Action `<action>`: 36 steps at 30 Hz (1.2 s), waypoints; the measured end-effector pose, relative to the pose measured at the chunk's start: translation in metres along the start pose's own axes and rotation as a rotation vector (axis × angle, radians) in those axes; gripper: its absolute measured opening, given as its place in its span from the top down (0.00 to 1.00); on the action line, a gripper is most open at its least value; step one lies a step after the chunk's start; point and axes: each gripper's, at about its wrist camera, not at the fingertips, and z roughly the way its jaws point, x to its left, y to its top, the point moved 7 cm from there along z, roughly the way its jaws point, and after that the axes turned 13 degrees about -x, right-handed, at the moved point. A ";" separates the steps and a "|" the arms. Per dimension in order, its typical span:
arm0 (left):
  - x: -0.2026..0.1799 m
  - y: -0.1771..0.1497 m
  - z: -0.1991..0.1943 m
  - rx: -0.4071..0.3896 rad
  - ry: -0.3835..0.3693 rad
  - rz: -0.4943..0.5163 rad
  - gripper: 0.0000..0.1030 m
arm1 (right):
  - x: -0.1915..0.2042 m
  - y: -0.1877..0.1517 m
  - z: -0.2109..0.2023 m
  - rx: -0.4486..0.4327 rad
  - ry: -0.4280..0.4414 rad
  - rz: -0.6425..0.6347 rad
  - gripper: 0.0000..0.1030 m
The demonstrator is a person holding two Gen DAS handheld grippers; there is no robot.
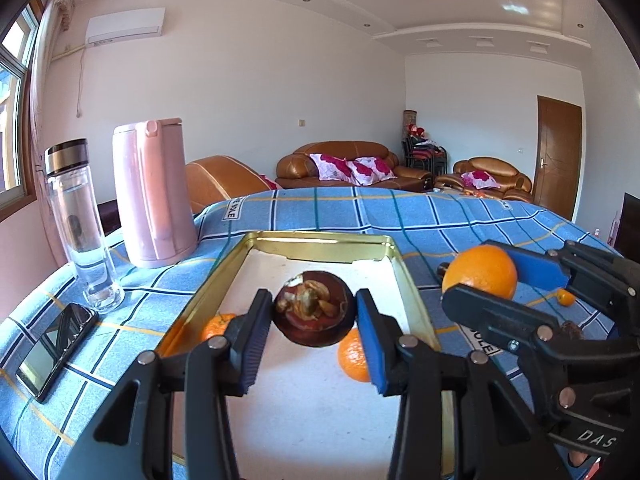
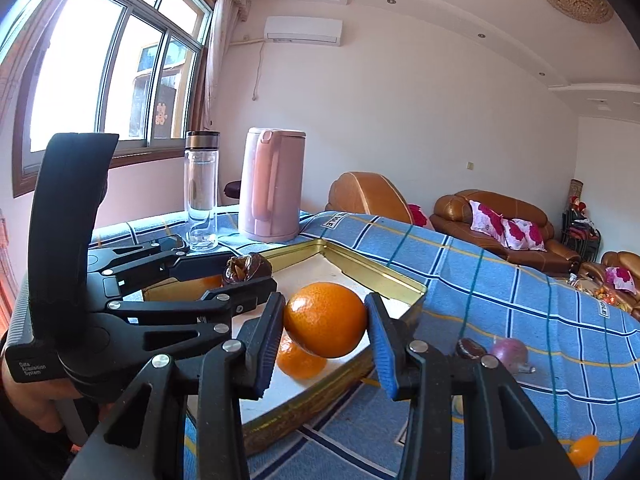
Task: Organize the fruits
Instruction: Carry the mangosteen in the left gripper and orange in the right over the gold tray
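Note:
My left gripper is shut on a dark brown mangosteen and holds it above the gold-rimmed tin tray. Two small tangerines lie in the tray, one on the left and one on the right. My right gripper is shut on a large orange and holds it over the tray's right edge; it shows in the left wrist view too. A tangerine lies in the tray below the orange. The left gripper with the mangosteen shows at left.
A pink kettle, a glass bottle and a phone stand left of the tray on the blue checked cloth. Right of the tray lie a mangosteen, a purple fruit and a kumquat.

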 end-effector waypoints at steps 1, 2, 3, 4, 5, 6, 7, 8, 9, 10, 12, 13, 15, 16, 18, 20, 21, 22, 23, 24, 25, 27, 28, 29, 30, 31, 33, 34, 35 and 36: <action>0.004 -0.001 0.000 0.007 0.004 -0.005 0.57 | 0.004 -0.001 0.005 0.006 0.008 0.003 0.58; 0.008 -0.002 0.000 0.011 0.014 -0.001 0.57 | 0.007 -0.001 0.009 0.013 0.016 0.006 0.58; 0.011 -0.003 0.000 0.017 0.023 0.005 0.57 | 0.010 -0.002 0.012 0.019 0.024 0.011 0.58; 0.014 -0.004 0.001 0.027 0.027 0.009 0.57 | 0.013 -0.002 0.016 0.026 0.033 0.016 0.58; 0.018 -0.006 0.002 0.037 0.031 0.007 0.57 | 0.015 -0.003 0.020 0.032 0.040 0.021 0.58; 0.020 -0.007 0.002 0.046 0.035 0.005 0.57 | 0.017 -0.003 0.023 0.038 0.045 0.024 0.58; 0.023 -0.009 0.004 0.056 0.038 0.004 0.57 | 0.019 -0.004 0.026 0.045 0.050 0.026 0.58; 0.025 -0.011 0.004 0.066 0.040 0.004 0.57 | 0.020 -0.005 0.029 0.051 0.053 0.030 0.58; 0.027 -0.012 0.006 0.074 0.043 0.003 0.57 | 0.022 -0.006 0.031 0.058 0.059 0.036 0.58; 0.028 -0.013 0.007 0.083 0.046 0.006 0.57 | 0.022 -0.008 0.034 0.067 0.064 0.042 0.58; 0.031 -0.015 0.008 0.097 0.047 0.006 0.57 | 0.024 -0.011 0.039 0.084 0.071 0.051 0.58; 0.033 -0.017 0.009 0.107 0.045 0.004 0.57 | 0.025 -0.013 0.041 0.093 0.073 0.055 0.58; 0.036 -0.020 0.012 0.128 0.046 -0.002 0.57 | 0.027 -0.017 0.045 0.114 0.079 0.060 0.58; 0.038 -0.021 0.013 0.136 0.055 0.002 0.57 | 0.027 -0.018 0.047 0.122 0.082 0.062 0.58; 0.041 -0.024 0.015 0.154 0.060 0.009 0.57 | 0.030 -0.022 0.050 0.141 0.089 0.060 0.58; 0.043 -0.028 0.017 0.172 0.062 0.010 0.57 | 0.032 -0.024 0.052 0.152 0.091 0.055 0.58; 0.044 -0.030 0.018 0.180 0.061 0.012 0.57 | 0.033 -0.024 0.053 0.155 0.095 0.055 0.58; 0.044 -0.032 0.019 0.186 0.059 0.012 0.57 | 0.033 -0.025 0.054 0.166 0.098 0.055 0.58; 0.043 -0.033 0.020 0.192 0.056 0.014 0.57 | 0.033 -0.027 0.056 0.183 0.099 0.055 0.58; 0.043 -0.034 0.020 0.196 0.058 0.016 0.57 | 0.032 -0.029 0.057 0.193 0.097 0.057 0.58; 0.043 -0.035 0.021 0.199 0.057 0.016 0.57 | 0.032 -0.030 0.059 0.203 0.099 0.064 0.58; 0.042 -0.037 0.022 0.207 0.052 0.016 0.57 | 0.030 -0.033 0.062 0.220 0.106 0.080 0.58; 0.042 -0.037 0.022 0.209 0.053 0.018 0.57 | 0.029 -0.033 0.062 0.225 0.108 0.087 0.58; 0.042 -0.037 0.022 0.206 0.052 0.019 0.57 | 0.029 -0.034 0.061 0.226 0.112 0.092 0.58; 0.042 -0.037 0.022 0.206 0.050 0.020 0.57 | 0.029 -0.034 0.061 0.227 0.115 0.095 0.58; 0.043 -0.037 0.022 0.207 0.051 0.020 0.57 | 0.029 -0.034 0.062 0.229 0.115 0.096 0.58; 0.043 -0.037 0.022 0.207 0.048 0.018 0.57 | 0.029 -0.035 0.062 0.234 0.115 0.097 0.58; 0.043 -0.037 0.023 0.207 0.048 0.017 0.57 | 0.029 -0.035 0.062 0.236 0.114 0.097 0.58; 0.043 -0.037 0.023 0.208 0.047 0.017 0.57 | 0.029 -0.035 0.062 0.237 0.113 0.096 0.58; 0.043 -0.037 0.023 0.209 0.046 0.017 0.57 | 0.029 -0.036 0.063 0.239 0.110 0.096 0.58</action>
